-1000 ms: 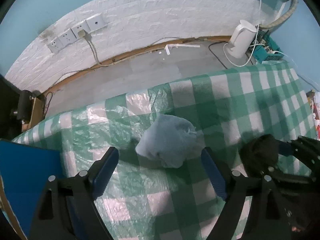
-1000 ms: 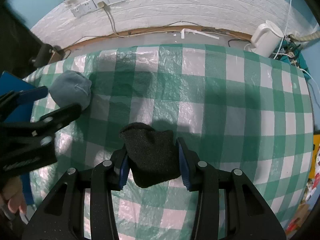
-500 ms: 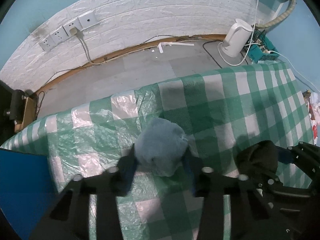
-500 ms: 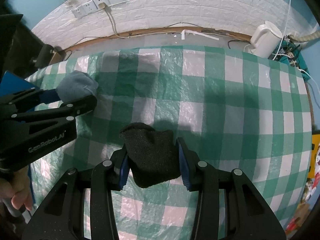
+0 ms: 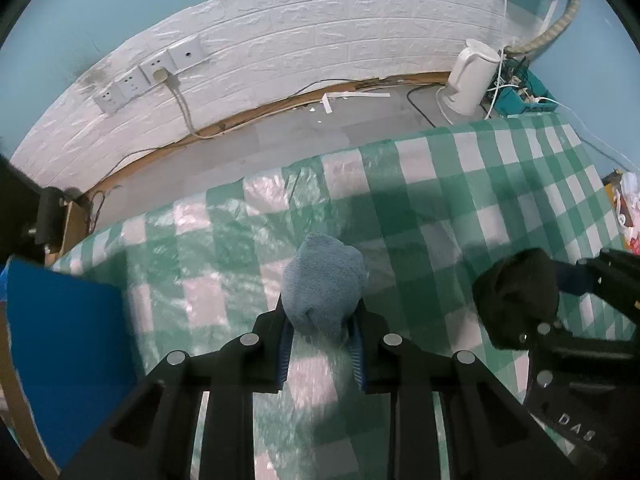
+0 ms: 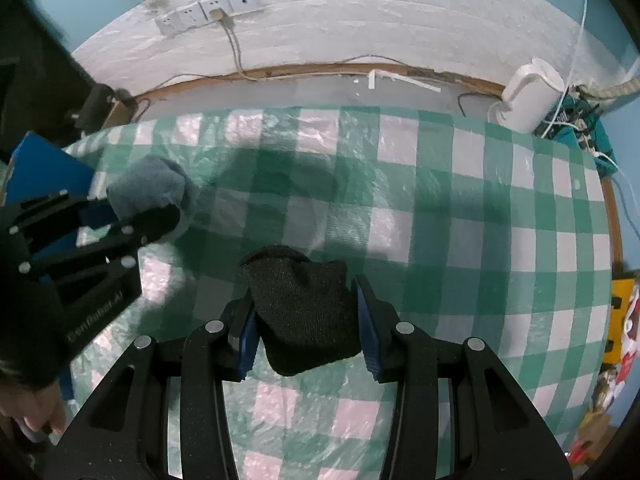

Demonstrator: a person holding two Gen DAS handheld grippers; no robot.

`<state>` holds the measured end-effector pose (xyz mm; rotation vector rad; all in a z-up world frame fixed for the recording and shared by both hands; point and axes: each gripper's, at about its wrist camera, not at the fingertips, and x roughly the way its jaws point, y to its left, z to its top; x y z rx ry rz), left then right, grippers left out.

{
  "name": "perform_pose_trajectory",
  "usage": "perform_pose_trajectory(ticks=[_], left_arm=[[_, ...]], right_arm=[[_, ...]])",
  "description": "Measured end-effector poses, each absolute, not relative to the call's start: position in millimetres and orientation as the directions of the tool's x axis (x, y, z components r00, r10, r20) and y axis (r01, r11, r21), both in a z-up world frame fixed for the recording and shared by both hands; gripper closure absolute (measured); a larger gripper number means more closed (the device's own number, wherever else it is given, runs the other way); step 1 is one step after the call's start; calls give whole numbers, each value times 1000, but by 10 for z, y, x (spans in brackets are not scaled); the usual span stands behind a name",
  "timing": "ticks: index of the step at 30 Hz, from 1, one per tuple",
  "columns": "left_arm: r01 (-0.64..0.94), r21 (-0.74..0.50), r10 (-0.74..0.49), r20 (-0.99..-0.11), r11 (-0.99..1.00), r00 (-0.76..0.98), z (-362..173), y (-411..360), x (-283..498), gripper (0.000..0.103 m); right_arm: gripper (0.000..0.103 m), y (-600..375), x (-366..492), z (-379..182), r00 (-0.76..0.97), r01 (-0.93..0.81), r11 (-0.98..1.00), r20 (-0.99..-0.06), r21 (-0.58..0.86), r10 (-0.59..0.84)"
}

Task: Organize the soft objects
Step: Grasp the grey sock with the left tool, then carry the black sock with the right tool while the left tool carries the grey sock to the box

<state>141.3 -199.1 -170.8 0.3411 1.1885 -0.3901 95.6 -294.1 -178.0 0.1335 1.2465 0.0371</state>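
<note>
A blue-grey soft bundle (image 5: 322,284) sits between the blue pads of my left gripper (image 5: 321,320), whose jaws are closing and press on its sides. It hangs just over the green-checked tablecloth (image 5: 440,200). In the right wrist view that bundle (image 6: 148,184) and the left gripper (image 6: 128,208) are at the far left. My right gripper (image 6: 305,300) is shut on a black knitted bundle (image 6: 304,312), held low over the cloth. The left wrist view shows the black bundle (image 5: 516,300) and the right gripper (image 5: 560,304) at its right side.
A blue box (image 5: 60,340) stands at the table's left edge. Beyond the far edge lie grey floor, a white kettle (image 5: 472,76) with cables, and wall sockets (image 6: 208,12). Yellow and red items (image 6: 620,320) sit off the right edge. A hand (image 6: 40,420) grips the left tool.
The left gripper's jaws have gone from wide apart to pressed on the blue-grey bundle, which now stands narrower and a little higher. The right gripper and black bundle have not moved.
</note>
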Motion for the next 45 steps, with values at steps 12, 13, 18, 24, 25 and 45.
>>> perform_pose_trajectory(ticks=[12, 13, 18, 24, 25, 45], left_arm=[[413, 62, -101, -927, 909, 362, -1379, -1662, 1097, 78], [409, 65, -99, -926, 910, 365, -1349, -1630, 1067, 78], [371, 75, -80, -920, 926, 385, -1194, -1469, 982, 78], [338, 69, -76, -915, 939, 397, -1050, -1294, 809, 78], [334, 68, -75, -914, 940, 398, -1038, -1272, 783, 78], [234, 76, -40, -891, 969, 453, -686, -648, 310, 78]], right_arm=[[62, -2747, 776, -1444, 359, -21, 994, -927, 110, 110], [62, -2729, 761, -1403, 366, -28, 994, -924, 110, 113], [62, -2637, 681, -1232, 393, -59, 992, -911, 114, 128], [62, -2507, 580, -1080, 413, -97, 989, -899, 112, 143], [62, -2486, 564, -1062, 416, -102, 988, -898, 113, 146], [62, -2026, 399, -676, 441, -215, 969, -873, 121, 207]])
